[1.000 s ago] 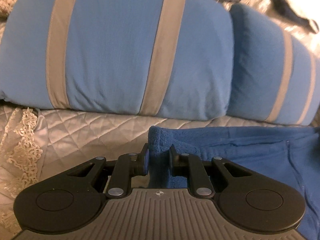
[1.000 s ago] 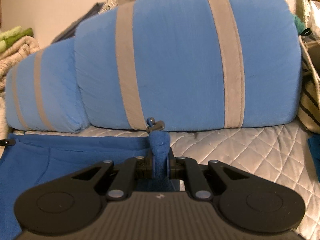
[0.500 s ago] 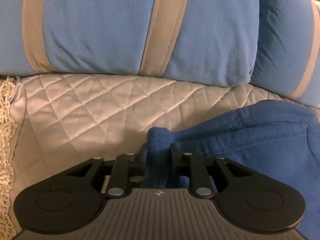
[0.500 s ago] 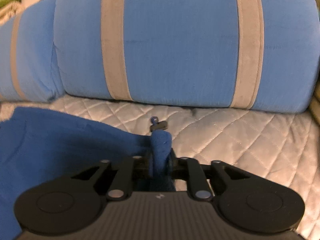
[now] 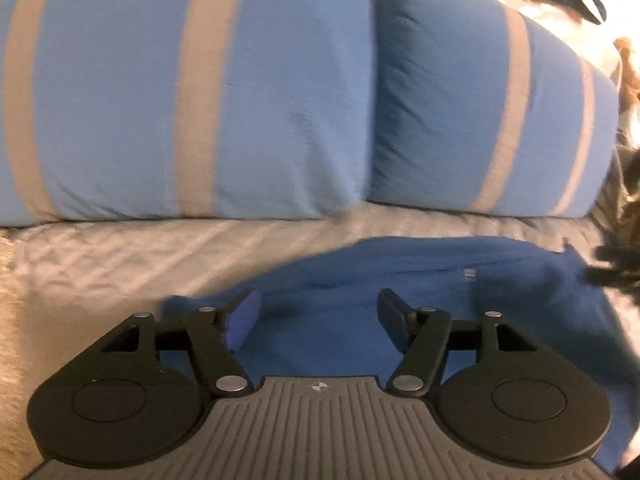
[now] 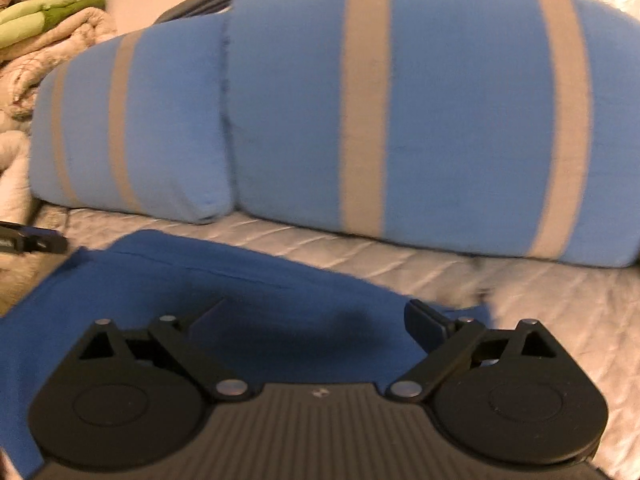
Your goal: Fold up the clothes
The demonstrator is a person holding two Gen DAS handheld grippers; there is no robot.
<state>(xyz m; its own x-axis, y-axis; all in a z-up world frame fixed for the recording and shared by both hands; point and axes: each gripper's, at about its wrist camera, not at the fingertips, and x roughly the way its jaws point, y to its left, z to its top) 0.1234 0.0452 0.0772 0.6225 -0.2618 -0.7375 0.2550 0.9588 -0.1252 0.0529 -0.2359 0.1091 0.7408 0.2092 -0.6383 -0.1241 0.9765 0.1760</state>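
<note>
- Opening jaws on the left gripper (image 5: 320, 314), pads parted with a clear gap and pressing on nothing; dark blue garment (image 5: 420, 280) spread on the bed below and beyond them.
- Left wrist view: garment filling the frame from 6 to 3 o'clock, its far edge curving across the quilted grey bedspread (image 5: 120, 248); one corner of cloth bunched just beside the left finger's pad.
- At 12 o'clock, two blue pillows with grey stripes, the left pillow (image 5: 200, 92) and the right pillow (image 5: 488, 120), touching side by side along the bedspread's far edge.
- At 3 o'clock, a blurred black shape at the garment's corner, apparently the other gripper; too smeared to tell more.
- Right wrist view: jaws of the right gripper (image 6: 320, 320) opening too, spread very wide, empty, garment lying flat under them.
- Garment from 9 to 6 o'clock, a seam line running across it, right edge ending near the right finger.
- Same two pillows at 12 o'clock; pale blankets and green folded cloth (image 6: 48, 8) stacked at 10 o'clock.
- Dark tip of the other gripper at 9 o'clock, at the garment's left corner.
</note>
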